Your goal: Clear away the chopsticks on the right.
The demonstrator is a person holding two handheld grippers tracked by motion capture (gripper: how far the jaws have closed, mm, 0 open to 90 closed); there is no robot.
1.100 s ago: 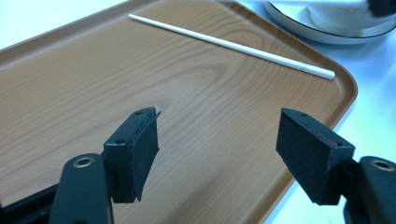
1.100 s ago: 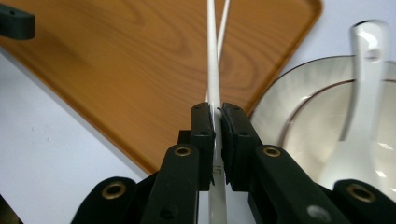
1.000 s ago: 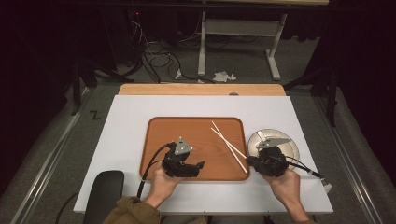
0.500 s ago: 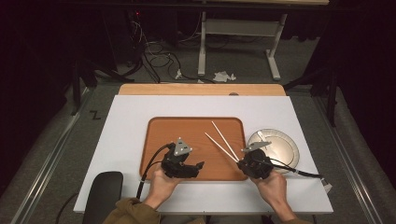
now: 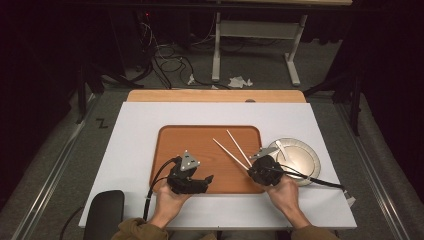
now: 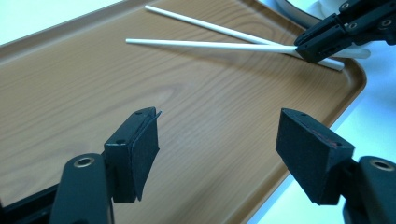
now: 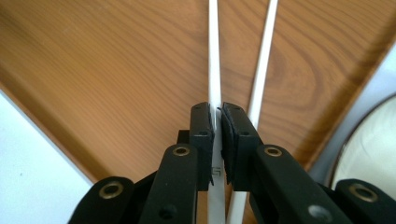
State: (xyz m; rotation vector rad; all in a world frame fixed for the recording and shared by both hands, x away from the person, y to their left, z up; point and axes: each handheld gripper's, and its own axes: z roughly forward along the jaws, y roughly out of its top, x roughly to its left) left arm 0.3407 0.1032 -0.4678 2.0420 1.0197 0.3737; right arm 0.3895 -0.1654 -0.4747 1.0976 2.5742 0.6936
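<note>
A brown wooden tray [image 5: 200, 145] lies mid-table with two white chopsticks on its right part. My right gripper [image 5: 252, 166] is at the tray's right edge, shut on the near end of the left chopstick [image 5: 227, 150]. The right gripper view shows its jaws [image 7: 217, 114] pinching that chopstick [image 7: 214, 60], with the second chopstick [image 7: 265, 60] lying free just beside it. My left gripper [image 5: 207, 179] hovers open over the tray's front part. The left gripper view shows it [image 6: 217, 140] with nothing between its jaws, the tray [image 6: 70, 93] below, and the right gripper [image 6: 322, 44] on the chopstick [image 6: 201, 45].
A silver-rimmed plate [image 5: 306, 165] with a small white item on it sits right of the tray, close behind the right hand. A black pad [image 5: 104, 212] lies at the table's front left corner. A wooden board [image 5: 215, 96] runs along the far edge.
My right gripper moved left from the plate to the tray's right edge and shut on one chopstick, whose far end swung slightly left. The left gripper stayed put.
</note>
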